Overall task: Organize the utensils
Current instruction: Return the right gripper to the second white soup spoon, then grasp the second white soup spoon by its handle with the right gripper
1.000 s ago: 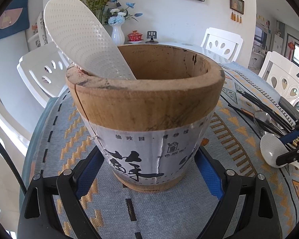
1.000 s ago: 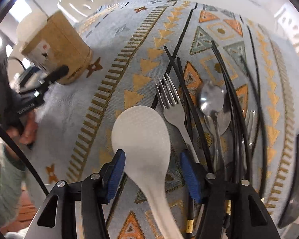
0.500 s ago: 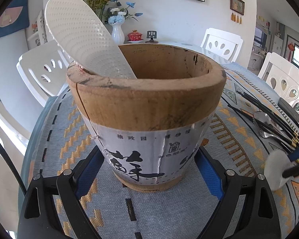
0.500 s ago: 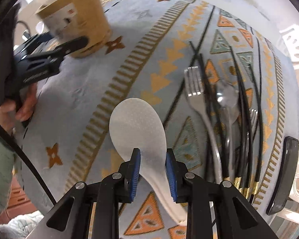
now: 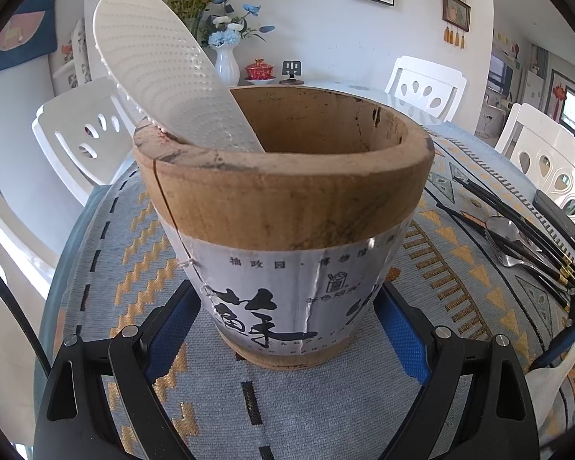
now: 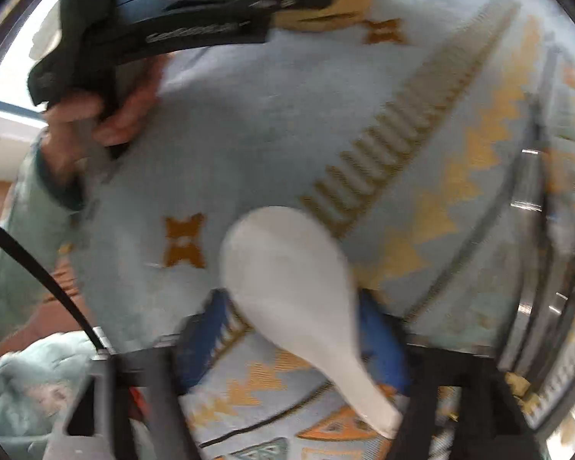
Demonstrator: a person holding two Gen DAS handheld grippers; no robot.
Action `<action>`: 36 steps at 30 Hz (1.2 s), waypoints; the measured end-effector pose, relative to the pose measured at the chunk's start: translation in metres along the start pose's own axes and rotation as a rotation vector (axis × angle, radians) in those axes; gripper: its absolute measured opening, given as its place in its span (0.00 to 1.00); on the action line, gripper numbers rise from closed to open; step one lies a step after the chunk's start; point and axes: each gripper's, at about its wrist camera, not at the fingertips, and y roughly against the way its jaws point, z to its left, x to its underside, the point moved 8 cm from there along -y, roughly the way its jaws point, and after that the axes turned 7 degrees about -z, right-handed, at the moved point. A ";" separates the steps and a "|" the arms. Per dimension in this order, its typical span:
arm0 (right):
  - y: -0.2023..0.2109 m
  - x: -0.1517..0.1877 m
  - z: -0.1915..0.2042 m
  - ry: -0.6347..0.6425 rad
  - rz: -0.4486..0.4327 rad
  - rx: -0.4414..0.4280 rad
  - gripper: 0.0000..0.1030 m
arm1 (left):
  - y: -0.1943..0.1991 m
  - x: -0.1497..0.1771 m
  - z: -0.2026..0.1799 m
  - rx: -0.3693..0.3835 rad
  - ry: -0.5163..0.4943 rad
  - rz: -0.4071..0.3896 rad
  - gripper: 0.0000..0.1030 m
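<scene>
A wooden utensil holder stands on the patterned cloth, and a white dimpled rice paddle leans inside it. My left gripper is shut on the holder's base, a blue pad pressing each side. In the right wrist view a second white rice paddle lies blurred between the pads of my right gripper. Those jaws have just been opening and stand wide, not pressing it. The left wrist view shows that paddle low at the right edge.
Black chopsticks, a metal spoon and forks lie on the cloth to the right, beside a black phone. White chairs ring the table. A hand holds the left gripper.
The right gripper closed on the loose paddle's neck, carried it left away from the cutlery toward the holder side, then opened wide. The left gripper and holder stayed still.
</scene>
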 end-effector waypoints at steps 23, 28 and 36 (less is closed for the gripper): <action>0.130 -0.071 -0.057 -0.321 -0.648 0.036 0.24 | 0.001 0.001 0.002 -0.002 -0.002 0.000 0.89; 0.125 -0.100 -0.075 -0.335 -0.638 -0.033 0.25 | 0.001 0.001 0.002 -0.002 -0.003 0.000 0.89; 0.046 -0.087 -0.052 -0.119 -0.352 0.082 0.52 | 0.000 0.001 0.003 0.004 0.002 0.002 0.88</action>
